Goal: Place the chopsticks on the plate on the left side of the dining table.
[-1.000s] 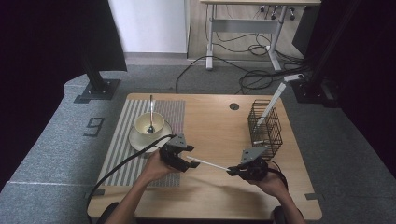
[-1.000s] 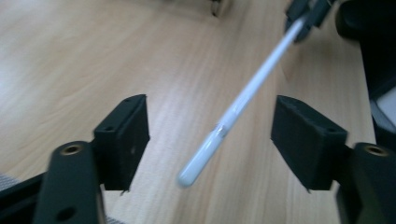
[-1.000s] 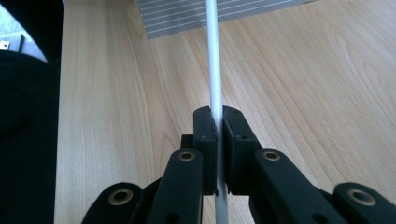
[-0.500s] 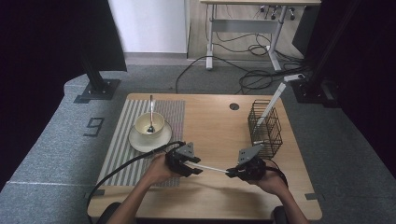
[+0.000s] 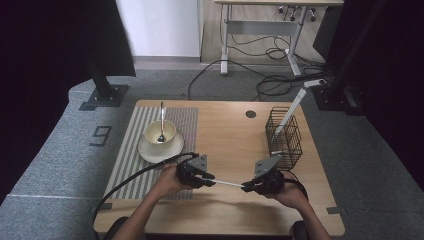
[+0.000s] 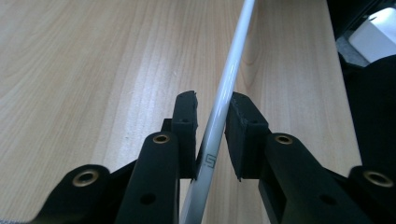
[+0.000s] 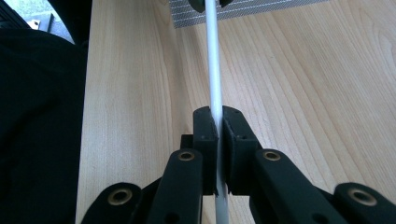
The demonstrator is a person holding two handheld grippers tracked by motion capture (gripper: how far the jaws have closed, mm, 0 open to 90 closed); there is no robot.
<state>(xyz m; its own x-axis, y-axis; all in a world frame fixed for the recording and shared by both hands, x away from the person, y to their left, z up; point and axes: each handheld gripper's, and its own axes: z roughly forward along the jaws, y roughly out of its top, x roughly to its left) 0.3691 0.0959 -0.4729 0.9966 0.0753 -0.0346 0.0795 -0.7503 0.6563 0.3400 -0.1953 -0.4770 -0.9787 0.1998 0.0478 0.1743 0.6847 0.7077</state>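
Low centre of the high view: a thin white rod (image 5: 227, 183) spans between the left gripper (image 5: 209, 178) and the right gripper (image 5: 247, 187) above the wooden table (image 5: 225, 135). In the right gripper view the jaws are clamped tight on the rod (image 7: 213, 74); its near end is cut off at the bottom edge. In the left gripper view the jaws stand slightly apart around the rod (image 6: 229, 84), and whether they touch it is unclear. Upper left of the table, a cup (image 5: 160, 132) holds a spoon (image 5: 161, 117); its bowl is hard to make out.
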